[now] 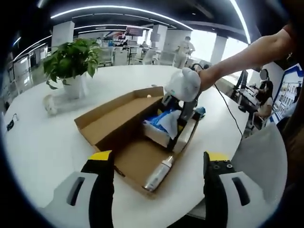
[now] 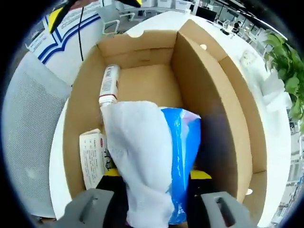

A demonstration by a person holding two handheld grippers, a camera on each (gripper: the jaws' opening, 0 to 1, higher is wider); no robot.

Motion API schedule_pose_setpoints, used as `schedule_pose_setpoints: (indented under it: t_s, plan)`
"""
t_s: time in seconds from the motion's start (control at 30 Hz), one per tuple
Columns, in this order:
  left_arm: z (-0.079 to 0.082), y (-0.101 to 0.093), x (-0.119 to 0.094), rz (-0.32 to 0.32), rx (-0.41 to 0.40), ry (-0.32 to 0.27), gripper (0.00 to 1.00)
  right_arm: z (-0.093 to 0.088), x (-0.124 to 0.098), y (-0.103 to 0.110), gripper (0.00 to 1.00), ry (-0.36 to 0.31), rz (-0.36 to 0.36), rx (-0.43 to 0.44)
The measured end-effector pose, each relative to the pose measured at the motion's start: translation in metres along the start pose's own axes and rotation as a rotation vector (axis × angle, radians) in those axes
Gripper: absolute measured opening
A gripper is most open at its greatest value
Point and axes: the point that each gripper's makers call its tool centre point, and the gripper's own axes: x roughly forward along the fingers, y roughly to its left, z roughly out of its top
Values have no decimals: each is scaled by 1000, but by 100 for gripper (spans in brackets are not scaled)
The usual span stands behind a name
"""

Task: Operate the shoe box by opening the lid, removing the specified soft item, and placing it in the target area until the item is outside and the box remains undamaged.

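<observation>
- On the white table (image 1: 42, 142), toward its near edge, sits the open cardboard box (image 1: 107, 121), its lid (image 2: 232, 99) folded back flat on the side toward the plant.
- Beyond the box, near the table's far left edge, stands a leafy plant (image 1: 71, 57) in a white pot, with a small pale object beside it that is too blurred to tell.
- At the table's right edge a grey mesh chair (image 1: 263, 161) shows, and a person's bare arm (image 1: 247, 54) reaches in over the table from that side.
- Right gripper (image 1: 183, 111), held by that arm, dips into the far end of the box; its own view shows its jaws clenched on a soft packet (image 2: 178, 156), blue plastic with a white part (image 2: 137, 156) draped over it.
- The packet is inside the box, at the end near the right gripper, between the side walls.
- A white carton with printed text (image 2: 90, 159) lies on the box floor, just beside the packet.
- A silver-white bottle (image 2: 109, 85) lies on its side along one box wall, at the end nearest the left gripper.
- Left gripper (image 1: 159, 190) hangs over the table's near edge, its yellow-tipped jaws wide apart and grasping nothing, short of the box.
</observation>
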Motion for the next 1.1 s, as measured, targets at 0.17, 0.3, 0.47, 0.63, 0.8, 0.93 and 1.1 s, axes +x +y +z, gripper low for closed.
schedule_pose_setpoints:
  t_s: [0.17,0.3,0.47,0.63,0.8,0.93,1.1]
  plan:
    - [3,-3,-1,1,5,-10,77,8,-16,-3,43,-21,-30,-3]
    - [8,-6,-2,-3,15,-21,77,14,-32,-3,44,-48,-53,9]
    - [13,-11,-4,-7,26,-32,77,19,-49,-1,44,-63,-79,5]
    - [18,-15,-6,-8,35,-49,77,27,-64,2,44,-95,-105,14]
    - [20,-20,-6,-15,39,-56,77,29,-78,4,44,-100,-129,3]
    - [20,-26,-7,-21,44,-59,77,27,-89,7,44,-94,-137,-7]
    - [18,-32,-8,-28,45,-60,77,20,-101,10,45,-90,-155,-6]
